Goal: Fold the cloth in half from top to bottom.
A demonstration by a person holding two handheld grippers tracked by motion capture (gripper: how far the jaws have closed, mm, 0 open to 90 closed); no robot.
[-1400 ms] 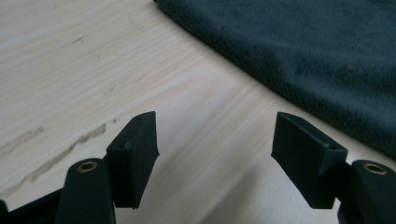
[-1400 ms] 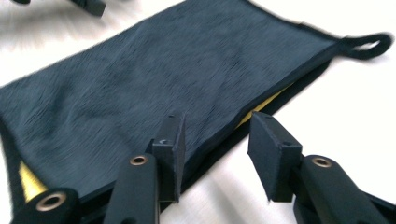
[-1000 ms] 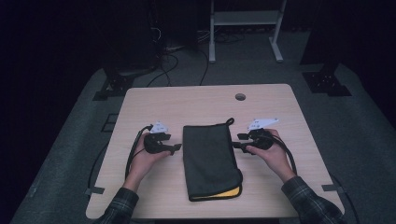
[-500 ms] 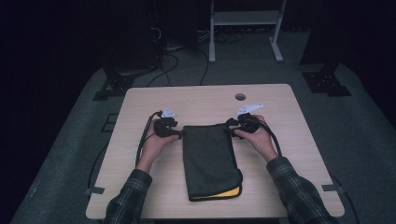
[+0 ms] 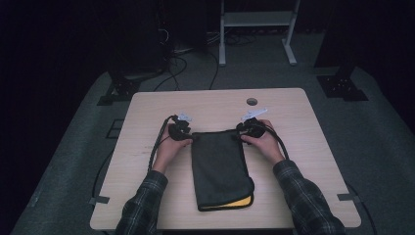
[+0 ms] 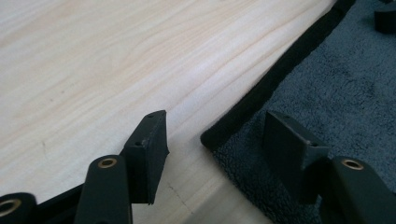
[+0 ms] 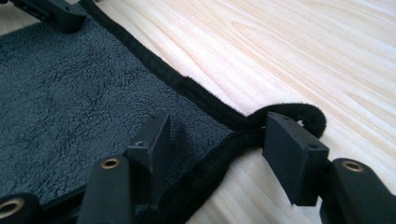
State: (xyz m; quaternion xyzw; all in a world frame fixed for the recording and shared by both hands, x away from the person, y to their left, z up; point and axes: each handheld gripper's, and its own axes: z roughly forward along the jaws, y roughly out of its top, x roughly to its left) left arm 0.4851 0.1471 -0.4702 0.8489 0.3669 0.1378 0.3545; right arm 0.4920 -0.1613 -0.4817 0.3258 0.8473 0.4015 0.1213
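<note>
While the folded dark cloth (image 5: 221,169) lies lengthwise down the middle of the table (image 5: 147,107), each far corner sits between unclenched jaws — left gripper (image 5: 185,138) closing, right gripper (image 5: 243,131) opening — neither pressing it yet, both hands equally near.

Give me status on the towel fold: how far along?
Done: the dark towel lies folded lengthwise on the table, yellow side peeking at its near edge. In hand: left gripper and right gripper each straddle a far corner, fingers open, not pinching. Left: grip both corners, then handle the towel, probably another fold.
</note>
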